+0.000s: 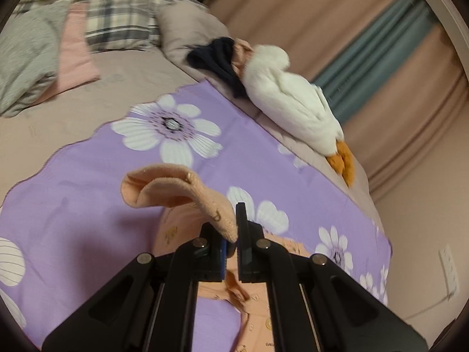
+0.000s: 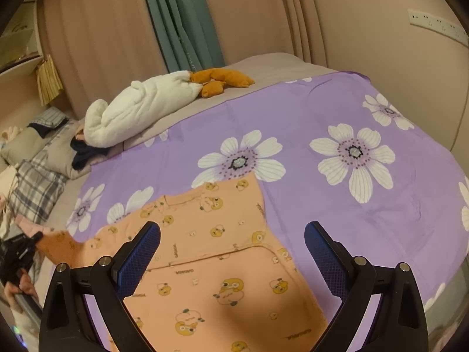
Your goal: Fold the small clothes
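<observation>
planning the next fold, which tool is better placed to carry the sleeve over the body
Left. The left tool is shut on the peach printed baby garment's lifted sleeve; the right tool hangs open above it, gripping nothing.

Left wrist view close above purple floral sheet (image 1: 88, 205), facing pillows, right wrist view higher, facing curtains, both sharing plush duck (image 1: 293, 102).

I see a purple floral sheet (image 2: 307, 117) spread over a beige bed (image 1: 88, 108), with a white plush duck (image 2: 140, 102) lying along the far edge, its orange feet (image 2: 222, 80) toward the teal curtain (image 2: 181, 20). A dark garment (image 1: 219, 58) sits at the duck's head, near a plaid pillow (image 1: 123, 14) and a grey one (image 1: 26, 52).
</observation>
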`<action>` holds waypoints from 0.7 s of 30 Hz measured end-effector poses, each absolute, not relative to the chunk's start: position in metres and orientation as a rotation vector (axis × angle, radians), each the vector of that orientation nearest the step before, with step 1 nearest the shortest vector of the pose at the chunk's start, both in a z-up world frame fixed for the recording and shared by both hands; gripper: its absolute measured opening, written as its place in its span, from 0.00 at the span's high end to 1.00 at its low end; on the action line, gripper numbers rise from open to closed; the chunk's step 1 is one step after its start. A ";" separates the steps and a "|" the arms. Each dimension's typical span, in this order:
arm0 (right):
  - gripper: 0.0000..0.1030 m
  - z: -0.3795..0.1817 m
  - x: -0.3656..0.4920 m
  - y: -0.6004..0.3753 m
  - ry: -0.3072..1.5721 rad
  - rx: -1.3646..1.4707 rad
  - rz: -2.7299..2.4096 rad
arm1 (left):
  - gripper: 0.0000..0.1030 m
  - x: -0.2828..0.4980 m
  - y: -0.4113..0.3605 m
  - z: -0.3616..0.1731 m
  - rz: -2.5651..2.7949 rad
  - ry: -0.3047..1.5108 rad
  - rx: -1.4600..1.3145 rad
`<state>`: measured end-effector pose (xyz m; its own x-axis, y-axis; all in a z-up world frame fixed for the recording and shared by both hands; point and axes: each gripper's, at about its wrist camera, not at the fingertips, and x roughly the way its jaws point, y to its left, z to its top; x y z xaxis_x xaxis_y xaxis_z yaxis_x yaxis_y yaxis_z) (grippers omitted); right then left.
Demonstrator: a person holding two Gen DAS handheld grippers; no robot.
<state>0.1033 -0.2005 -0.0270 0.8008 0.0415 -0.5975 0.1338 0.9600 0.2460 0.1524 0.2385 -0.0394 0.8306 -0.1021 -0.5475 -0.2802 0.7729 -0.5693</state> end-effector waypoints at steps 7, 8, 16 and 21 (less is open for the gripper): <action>0.05 -0.030 0.101 -0.204 0.645 0.301 -0.053 | 0.97 0.167 0.194 -0.047 0.004 0.664 -0.597; 0.05 -0.030 0.100 -0.205 0.646 0.300 -0.055 | 0.97 0.169 0.189 -0.049 -0.004 0.674 -0.582; 0.05 -0.033 0.097 -0.213 0.645 0.310 -0.067 | 0.97 0.184 0.156 -0.066 -0.066 0.750 -0.511; 0.05 -0.037 0.098 -0.215 0.660 0.314 -0.068 | 0.97 0.191 0.138 -0.084 -0.097 0.808 -0.457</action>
